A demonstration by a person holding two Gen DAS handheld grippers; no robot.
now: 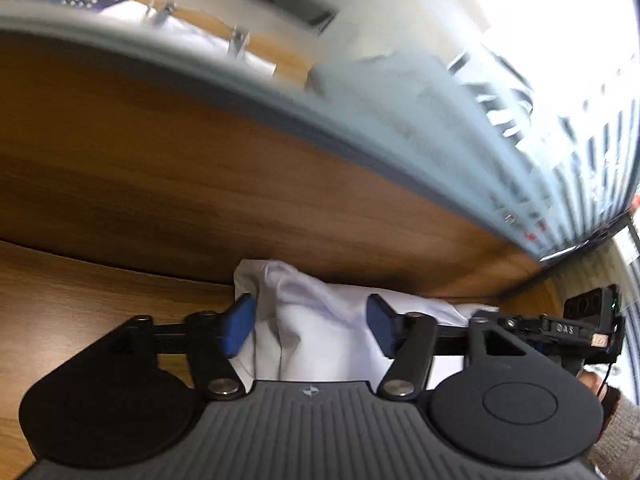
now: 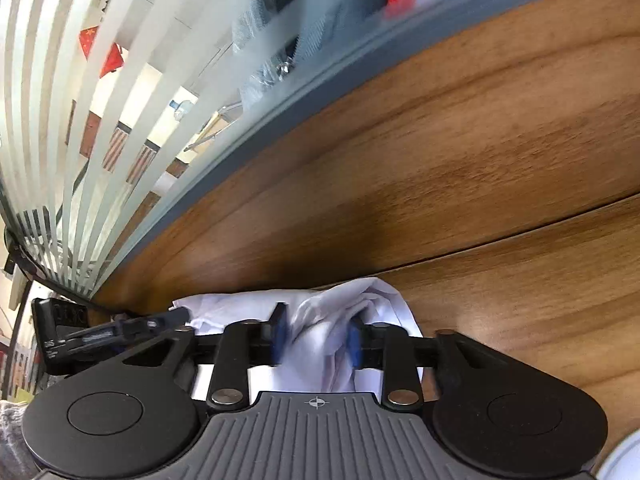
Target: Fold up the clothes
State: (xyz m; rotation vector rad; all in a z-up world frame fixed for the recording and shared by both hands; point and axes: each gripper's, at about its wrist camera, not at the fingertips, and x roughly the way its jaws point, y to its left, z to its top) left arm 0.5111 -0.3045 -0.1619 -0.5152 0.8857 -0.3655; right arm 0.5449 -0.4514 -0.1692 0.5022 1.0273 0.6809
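Near, bottom centre of left wrist view: left gripper (image 1: 312,326) is sitting w/ jaws apart, blue pads (image 1: 239,330) either side of a bunched ridge of the white garment (image 1: 316,344), pads not pinching it, so released. Bottom centre of right wrist view: right gripper (image 2: 316,338) is looking narrower, its pads (image 2: 280,334) pressing in on a gathered fold of the same garment (image 2: 320,332); reads as clenched on the cloth, though blur makes it less than sure.

Garment is lying low in both frames, on the wooden table (image 1: 200,200), near its back edge. The other tool is showing at the right edge in left view.

Farther up: grey partition rail (image 1: 360,136) & striped frosted glass (image 2: 60,120) are filling the top.

Step, as I judge: getting hold of an edge before a fold. Next: left jaws need to close on cloth, then both lift together, evenly.
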